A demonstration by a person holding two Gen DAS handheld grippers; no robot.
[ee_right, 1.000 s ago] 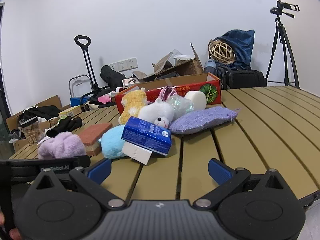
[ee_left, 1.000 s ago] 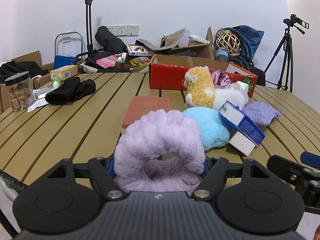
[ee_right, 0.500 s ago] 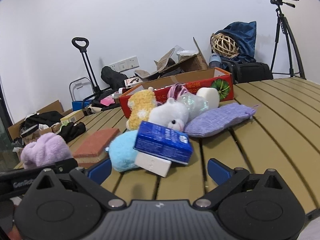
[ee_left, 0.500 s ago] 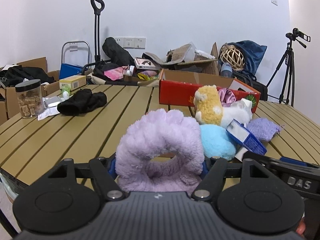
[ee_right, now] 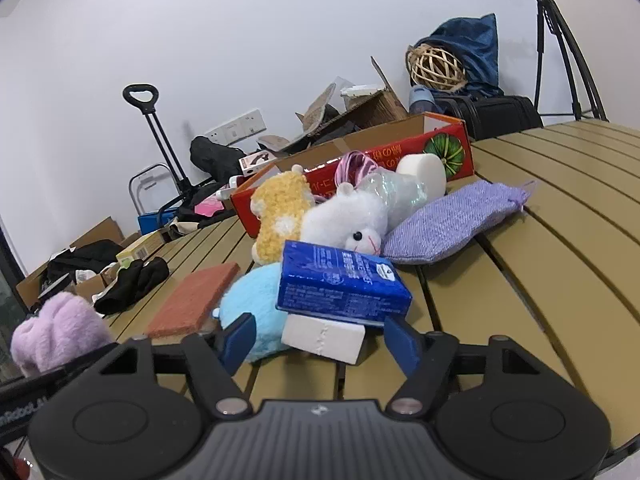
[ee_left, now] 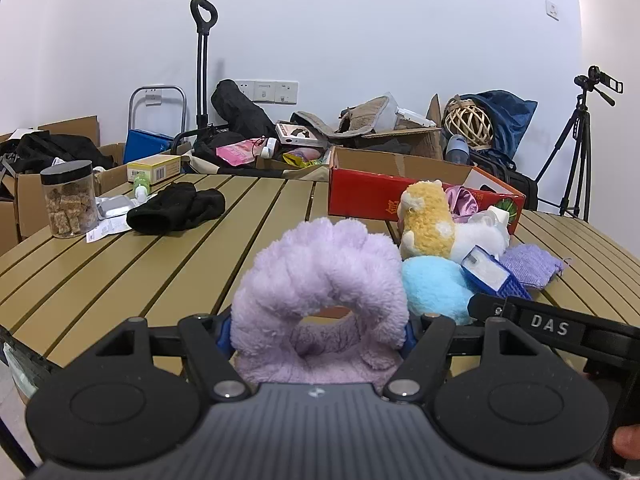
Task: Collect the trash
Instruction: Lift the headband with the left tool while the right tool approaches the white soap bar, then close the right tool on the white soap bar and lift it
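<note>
My left gripper [ee_left: 318, 330] is shut on a fluffy purple ring-shaped plush [ee_left: 320, 284] and holds it above the near edge of the slatted table [ee_left: 120, 276]; the plush also shows in the right wrist view [ee_right: 56, 330]. My right gripper [ee_right: 320, 338] is open, its blue fingers on either side of a white block [ee_right: 324, 338] under a blue carton [ee_right: 340, 284]. The carton leans on a light blue plush [ee_right: 248, 308]. A red cardboard box [ee_right: 360, 160] stands behind the pile.
A yellow plush [ee_right: 280, 212], a white plush [ee_right: 344, 220], a purple pouch [ee_right: 452, 220] and a brick-red pad [ee_right: 192, 300] surround the carton. A black cloth [ee_left: 176, 208] and a jar [ee_left: 70, 200] sit at the table's left. Clutter, boxes and a tripod [ee_left: 576, 152] stand behind.
My right gripper has moved forward to the pile and narrowed, so its fingers now flank the white block. My left gripper has lifted with the purple plush still in it.
</note>
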